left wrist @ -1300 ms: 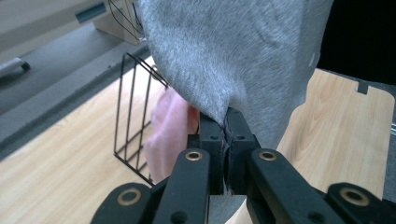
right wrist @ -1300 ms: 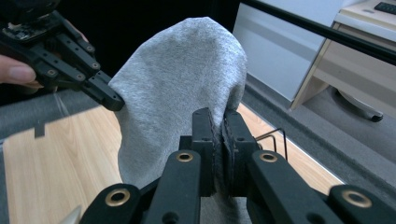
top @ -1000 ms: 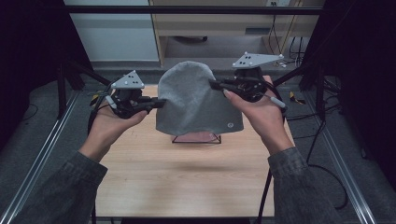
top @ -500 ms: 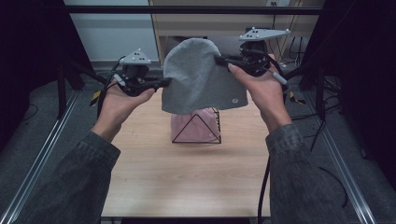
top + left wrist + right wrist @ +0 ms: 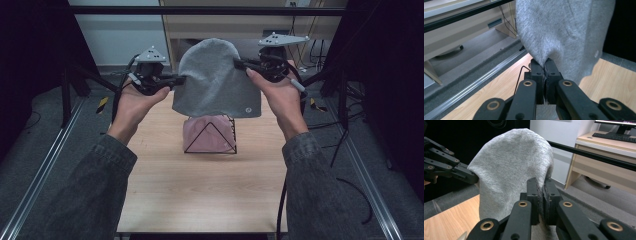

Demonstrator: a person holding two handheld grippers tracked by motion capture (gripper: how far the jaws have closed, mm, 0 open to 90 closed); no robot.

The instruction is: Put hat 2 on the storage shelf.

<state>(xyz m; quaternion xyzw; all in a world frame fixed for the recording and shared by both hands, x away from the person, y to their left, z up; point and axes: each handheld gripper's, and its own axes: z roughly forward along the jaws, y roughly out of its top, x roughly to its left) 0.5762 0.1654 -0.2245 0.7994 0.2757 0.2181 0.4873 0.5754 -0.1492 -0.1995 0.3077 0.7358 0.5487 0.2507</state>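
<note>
Your left tool (image 5: 170,80) is clamped on the left edge of the grey beanie (image 5: 215,80), jaws pressed flat together with a fold of knit pinched between them, as the left gripper view (image 5: 544,72) shows. Your right tool (image 5: 245,65) grips the beanie's right edge the same way, jaws closed on the fabric in the right gripper view (image 5: 540,192). Between the two tools the beanie (image 5: 509,170) hangs stretched, rounded crown up and open hem down, a small round tag near its lower right corner.

The beanie is held in the air above the black wire stand (image 5: 210,135), its hem just over the stand's top and overlapping it in the high view; whether they touch cannot be told. A pink cloth (image 5: 207,135) sits inside the stand. The stand rests toward the far middle of the wooden surface (image 5: 200,190).

Nearer you than the stand, the surface is bare wood out to its front edge. Left and right of the stand, narrow strips of wood run to the side edges, with metal rails (image 5: 45,170) and grey floor beyond. Past the beanie stands a pale desk (image 5: 604,160) behind a black crossbar (image 5: 210,10).
</note>
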